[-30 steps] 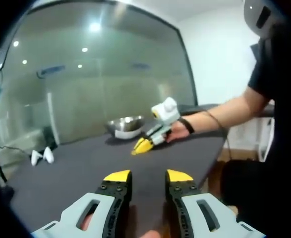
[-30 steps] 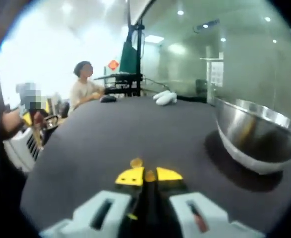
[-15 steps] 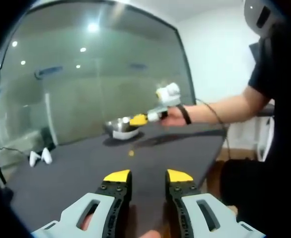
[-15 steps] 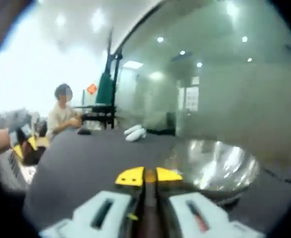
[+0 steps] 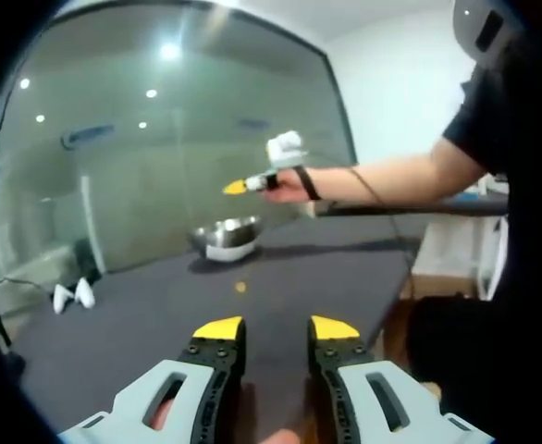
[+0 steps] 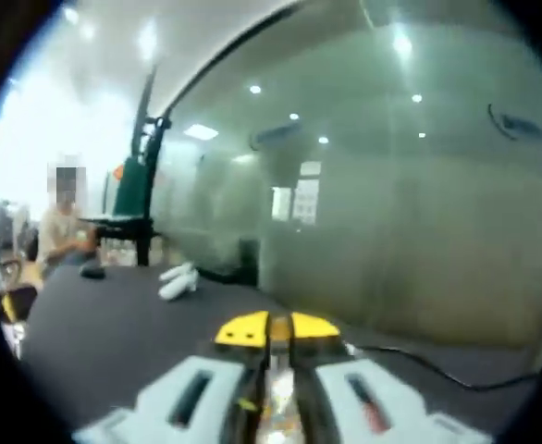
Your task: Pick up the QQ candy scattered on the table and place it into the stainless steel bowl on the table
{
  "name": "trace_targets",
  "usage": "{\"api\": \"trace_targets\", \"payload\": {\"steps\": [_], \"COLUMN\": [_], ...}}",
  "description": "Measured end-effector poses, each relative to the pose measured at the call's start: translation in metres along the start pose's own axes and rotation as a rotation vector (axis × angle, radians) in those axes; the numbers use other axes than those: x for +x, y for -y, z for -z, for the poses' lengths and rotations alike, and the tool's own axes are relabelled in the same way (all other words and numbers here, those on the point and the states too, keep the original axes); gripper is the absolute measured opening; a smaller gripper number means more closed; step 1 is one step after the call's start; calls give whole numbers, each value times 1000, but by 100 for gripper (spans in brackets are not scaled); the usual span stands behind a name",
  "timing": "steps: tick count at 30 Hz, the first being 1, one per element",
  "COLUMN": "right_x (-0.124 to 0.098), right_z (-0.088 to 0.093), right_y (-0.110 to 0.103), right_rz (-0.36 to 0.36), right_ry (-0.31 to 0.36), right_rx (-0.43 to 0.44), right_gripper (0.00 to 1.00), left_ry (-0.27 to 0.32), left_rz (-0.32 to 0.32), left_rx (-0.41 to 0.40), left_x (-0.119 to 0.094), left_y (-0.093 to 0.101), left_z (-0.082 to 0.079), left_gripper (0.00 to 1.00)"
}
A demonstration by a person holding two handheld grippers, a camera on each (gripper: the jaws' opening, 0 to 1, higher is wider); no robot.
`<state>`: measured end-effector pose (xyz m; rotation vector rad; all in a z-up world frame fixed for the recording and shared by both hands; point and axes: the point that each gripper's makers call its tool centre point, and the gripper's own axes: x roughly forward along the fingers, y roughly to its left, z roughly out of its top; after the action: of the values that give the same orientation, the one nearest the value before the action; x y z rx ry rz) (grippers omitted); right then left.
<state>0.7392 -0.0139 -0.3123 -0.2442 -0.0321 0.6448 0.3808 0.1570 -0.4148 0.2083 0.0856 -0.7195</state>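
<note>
The left gripper [image 5: 276,330] hung low over the dark table [image 5: 326,277], jaws apart and holding nothing. The right gripper [image 5: 237,187] was raised above the stainless steel bowl [image 5: 227,239], jaws pressed together on an orange candy [image 6: 279,326]. Another candy [image 5: 240,287] lay on the table short of the bowl

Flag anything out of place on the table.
One QQ candy lies loose on the dark table, short of the stainless steel bowl, while the right gripper hovers above the bowl. Otherwise nothing stands out.
</note>
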Motion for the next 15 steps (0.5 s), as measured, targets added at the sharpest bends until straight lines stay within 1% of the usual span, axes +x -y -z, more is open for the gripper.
{"api": "trace_targets", "payload": {"steps": [2, 3, 6, 8, 15], "right_x": [6, 3, 3, 2, -1], "right_z": [11, 10, 10, 11, 13], "right_y": [-2, -9, -1, 2, -2], "right_rz": [-26, -43, -19, -18, -30], "right_ry": [-42, -46, -28, -20, -32], "right_rx": [23, 61, 91, 119, 109], "right_gripper": [14, 16, 17, 17, 17], "left_ry": [1, 0, -2, -5, -7], "left_rz": [-2, -3, -4, -4, 1], "left_rx": [-2, -2, -4, -5, -1], "left_x": [-1, -1, -2, -2, 0], "left_y": [0, -1, -1, -1, 0], "left_z": [0, 0, 1, 2, 2], "left_gripper": [28, 28, 28, 28, 28]}}
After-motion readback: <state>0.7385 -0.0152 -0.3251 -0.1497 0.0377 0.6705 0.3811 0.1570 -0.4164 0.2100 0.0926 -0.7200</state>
